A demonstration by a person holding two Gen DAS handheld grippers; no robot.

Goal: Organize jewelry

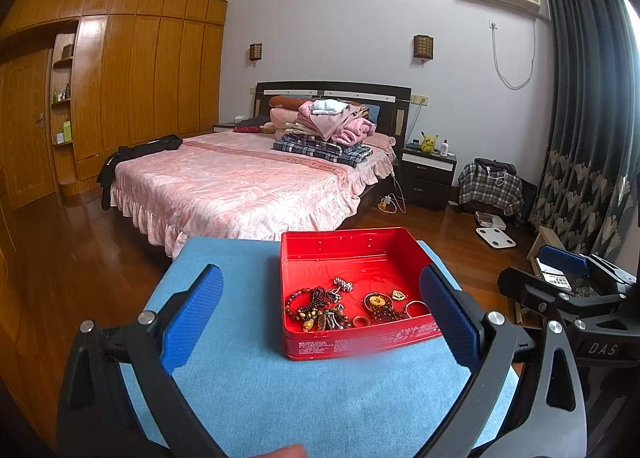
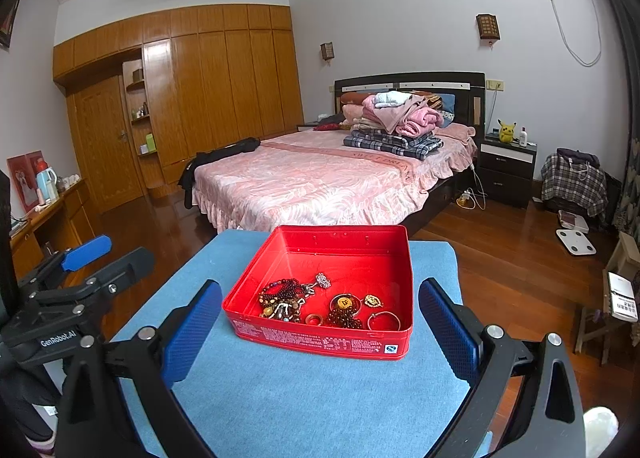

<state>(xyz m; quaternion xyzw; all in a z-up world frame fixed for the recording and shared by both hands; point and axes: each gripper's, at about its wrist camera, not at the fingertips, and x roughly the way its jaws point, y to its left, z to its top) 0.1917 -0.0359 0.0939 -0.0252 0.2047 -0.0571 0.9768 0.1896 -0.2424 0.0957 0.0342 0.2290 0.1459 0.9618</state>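
A red tin box (image 1: 356, 258) stood open on a blue-covered table (image 1: 248, 378), toward its far edge, with the bed (image 1: 240, 186) behind it across a wooden floor (image 2: 500, 258). All the jewelry lay in the near half of the box, against its front wall. To the left was a tangle of dark beaded bracelets (image 2: 282, 298), with a small silver brooch (image 2: 323, 281) just beyond it. In the middle sat a round yellow pendant (image 2: 344, 302) touching a heap of reddish-brown beads (image 2: 345, 318), and a brown ring (image 2: 314, 319) lay just beside that heap. To the right lay a small gold ornament (image 2: 373, 301) and a thin metal bangle (image 2: 384, 321) near the corner. The left tongs (image 1: 322, 306) were spread wide and held nothing, hovering low over the table in front of the box; in the left wrist view the right blue pad (image 1: 448, 314) overlapped the box's near right corner, though contact could not be judged. The right tongs (image 2: 320, 322) were likewise wide apart and empty, their blue pads (image 2: 192, 334) framing the box from the near side without touching it. Each tool showed at the edge of the other's view, off the table's side. A wooden wardrobe (image 2: 208, 94) filled the far wall, and a dark nightstand (image 2: 506, 170) stood beside the bed.
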